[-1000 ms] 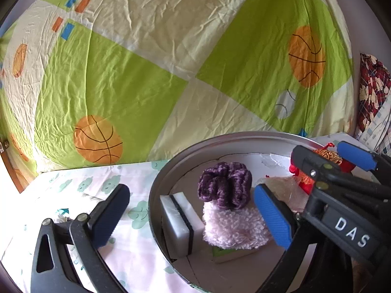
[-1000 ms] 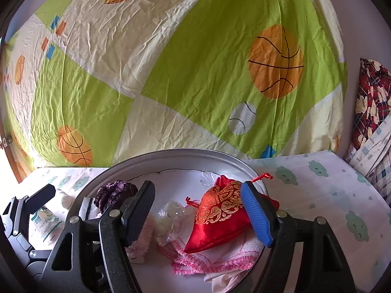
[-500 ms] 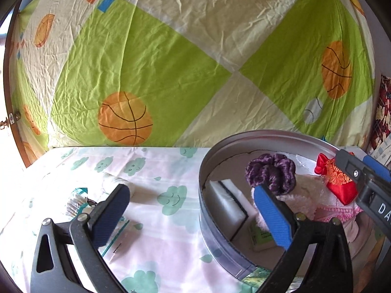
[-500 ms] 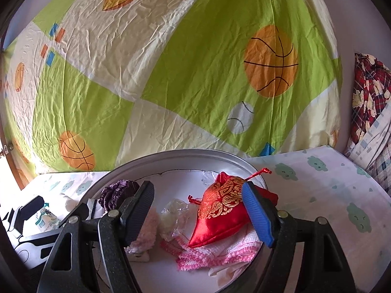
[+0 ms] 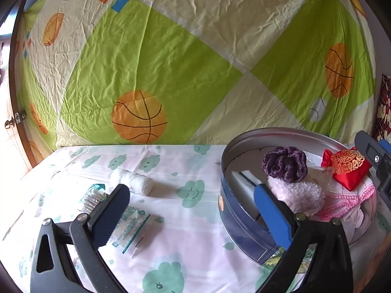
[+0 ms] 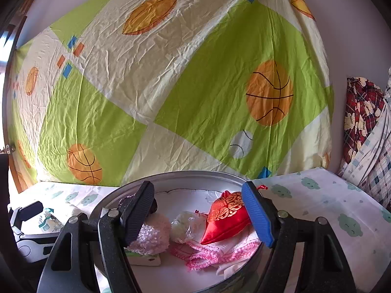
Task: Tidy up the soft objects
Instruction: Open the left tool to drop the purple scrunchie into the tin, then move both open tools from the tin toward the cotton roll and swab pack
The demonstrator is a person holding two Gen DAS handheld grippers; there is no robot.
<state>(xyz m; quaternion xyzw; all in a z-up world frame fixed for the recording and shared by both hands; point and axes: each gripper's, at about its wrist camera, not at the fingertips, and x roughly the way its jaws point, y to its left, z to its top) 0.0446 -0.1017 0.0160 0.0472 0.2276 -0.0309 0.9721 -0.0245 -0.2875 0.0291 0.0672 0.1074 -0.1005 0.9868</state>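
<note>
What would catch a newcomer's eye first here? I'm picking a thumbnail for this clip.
First, the green and cream basketball sheet hanging across the whole background. Next, the round metal tin on the cloud-print cloth at the right, piled with soft things: a shiny red and gold pouch and a purple scrunchie. A white bandage roll lies outside the tin, to its left.

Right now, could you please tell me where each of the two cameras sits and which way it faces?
Left wrist: rides the left gripper, looking forward past its open fingers at the cloud-print tablecloth, bandage roll and packet; the round tin sits to the right.
Right wrist: rides the right gripper, open, facing the tin's inside: red pouch, pink knitted cloth.
Shared: tin, pouch, fluffy pink pad, basketball sheet; each view catches the other gripper.
</note>
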